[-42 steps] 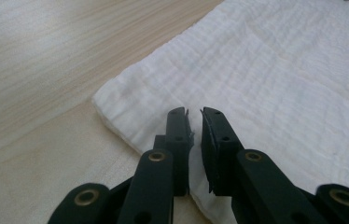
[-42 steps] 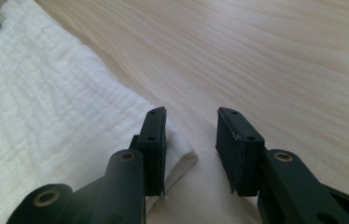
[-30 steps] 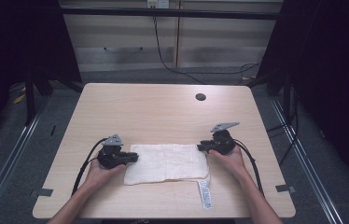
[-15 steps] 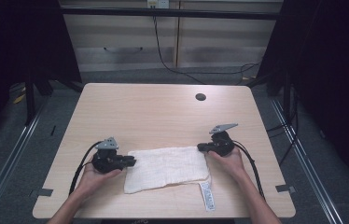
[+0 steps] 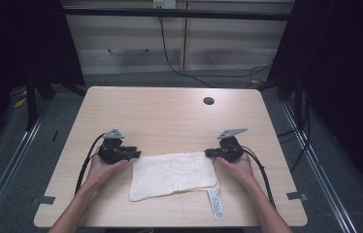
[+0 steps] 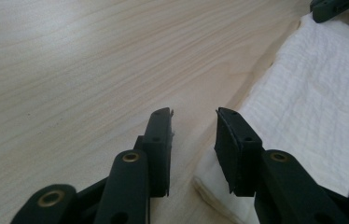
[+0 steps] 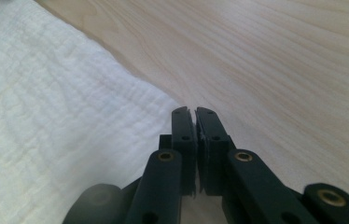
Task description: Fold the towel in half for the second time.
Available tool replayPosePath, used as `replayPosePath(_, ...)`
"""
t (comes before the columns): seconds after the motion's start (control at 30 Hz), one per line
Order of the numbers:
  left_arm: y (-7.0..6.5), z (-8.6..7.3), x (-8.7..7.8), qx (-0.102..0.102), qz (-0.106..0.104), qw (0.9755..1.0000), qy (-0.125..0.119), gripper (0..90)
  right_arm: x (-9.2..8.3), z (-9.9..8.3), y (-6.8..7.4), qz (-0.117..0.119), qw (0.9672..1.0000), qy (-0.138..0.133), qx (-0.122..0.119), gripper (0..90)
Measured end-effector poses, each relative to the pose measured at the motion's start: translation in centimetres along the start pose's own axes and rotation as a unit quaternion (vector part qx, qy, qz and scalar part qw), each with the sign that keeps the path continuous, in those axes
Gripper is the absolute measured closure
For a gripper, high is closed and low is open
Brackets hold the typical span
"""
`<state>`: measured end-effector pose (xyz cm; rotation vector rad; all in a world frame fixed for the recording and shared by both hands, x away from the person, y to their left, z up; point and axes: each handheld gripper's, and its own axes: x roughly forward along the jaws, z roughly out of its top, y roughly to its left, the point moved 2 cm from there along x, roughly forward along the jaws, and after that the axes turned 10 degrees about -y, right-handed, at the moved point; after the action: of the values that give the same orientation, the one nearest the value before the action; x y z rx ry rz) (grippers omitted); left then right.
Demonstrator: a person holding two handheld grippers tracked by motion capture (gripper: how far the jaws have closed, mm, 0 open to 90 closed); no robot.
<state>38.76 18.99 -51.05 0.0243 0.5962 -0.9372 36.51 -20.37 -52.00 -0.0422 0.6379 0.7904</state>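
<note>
Between the two tongs, a folded white towel [image 5: 172, 174] lies flat on the tabletop [image 5: 170, 116].
Right tongs [image 7: 194, 112] are pressed together at the towel's far right corner, seemingly pinning it, though whether cloth is caught I cannot tell; left tongs [image 6: 193, 116] have just been opening (nothing between them), apparently letting the near corner go.

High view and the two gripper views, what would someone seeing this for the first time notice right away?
First the white folded towel lying near the front edge of the wooden table, with a long label trailing from its right front corner. A hand-held gripper sits at each end: the left gripper, its jaws just opening, stands beside the towel's left edge with nothing between them, while the right gripper is shut at the towel's far right corner.
</note>
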Motion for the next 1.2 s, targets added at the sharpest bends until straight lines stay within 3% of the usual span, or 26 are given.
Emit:
replayPosePath(0.3,0.0,-0.4,0.5,0.008,0.015,0.9996,0.022,59.3,0.0,0.0,0.0,-0.001,1.0000,0.000,0.000,86.8)
replayPosePath(0.47,-0.2,-0.5,0.6,0.012,0.009,0.9996,0.025,57.4,0.0,0.0,0.0,-0.001,1.0000,0.000,-0.001,86.8)
replayPosePath(0.63,-0.7,-0.7,0.3,0.018,-0.013,0.9992,0.033,57.3,0.0,0.0,0.0,-0.001,1.0000,-0.001,-0.001,86.6)
replayPosePath(0.83,-0.6,-1.4,-0.8,0.021,-0.026,0.9989,0.033,64.3,0.0,-0.1,-0.1,0.001,1.0000,-0.003,0.001,86.6)
replayPosePath(1.2,-0.9,-1.4,-0.1,0.030,-0.039,0.9984,0.026,71.5,0.0,-0.1,-0.2,0.001,1.0000,-0.004,0.006,86.7)
